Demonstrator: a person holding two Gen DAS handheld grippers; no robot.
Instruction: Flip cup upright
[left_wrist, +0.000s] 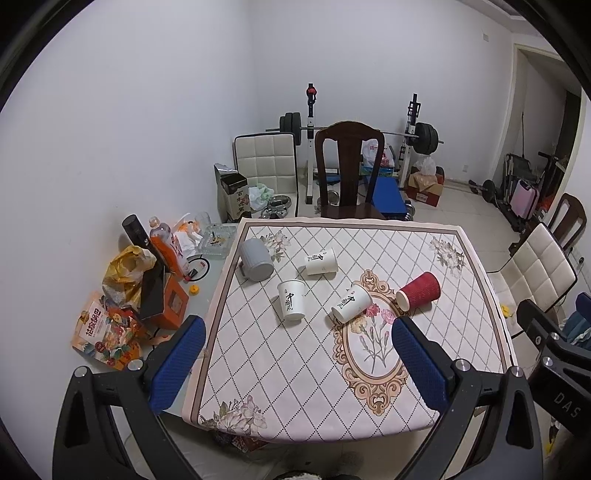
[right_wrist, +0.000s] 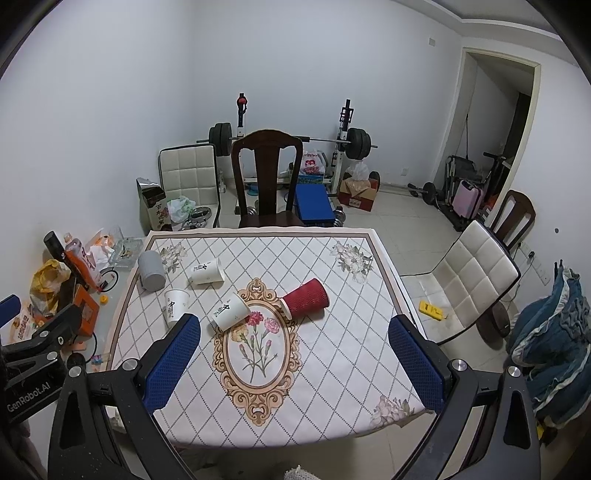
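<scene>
Far left off the cloth we see clutter (left_wrist: 147, 280): crinkly snack bags, an orange box, bottles and a glass ashtray on the bare strip of the counter (left_wrist: 207, 295). The counter carries a smooth printed cloth (left_wrist: 295, 369) with a diamond grid and a floral oval medallion.

On the cloth, going left to right: a gray ribbed mug (left_wrist: 256, 263) on its side near the left edge, its handle against the cloth. Next a white paper cup (left_wrist: 291, 300) lying on its side, mouth toward us. Behind it another white paper cup (left_wrist: 320, 261), also on its side. Then a third white paper cup (left_wrist: 351, 302), tipped over at the medallion's top edge, mouth toward near left. Just beside it, a red corrugated paper cup (left_wrist: 419, 295) on its side, mouth toward the white one; we cannot tell whether they touch.

The left tongs (left_wrist: 299, 354) are spread wide, blue textured pads, holding nothing and hanging above the near part of the cloth. The right tongs (right_wrist: 295, 347) are also spread wide, holding nothing, framing the medallion.

The near half of the cloth is open room. A dark wooden chair (left_wrist: 349, 170) stands at the far edge, a white padded chair (right_wrist: 476, 273) to the right.
</scene>
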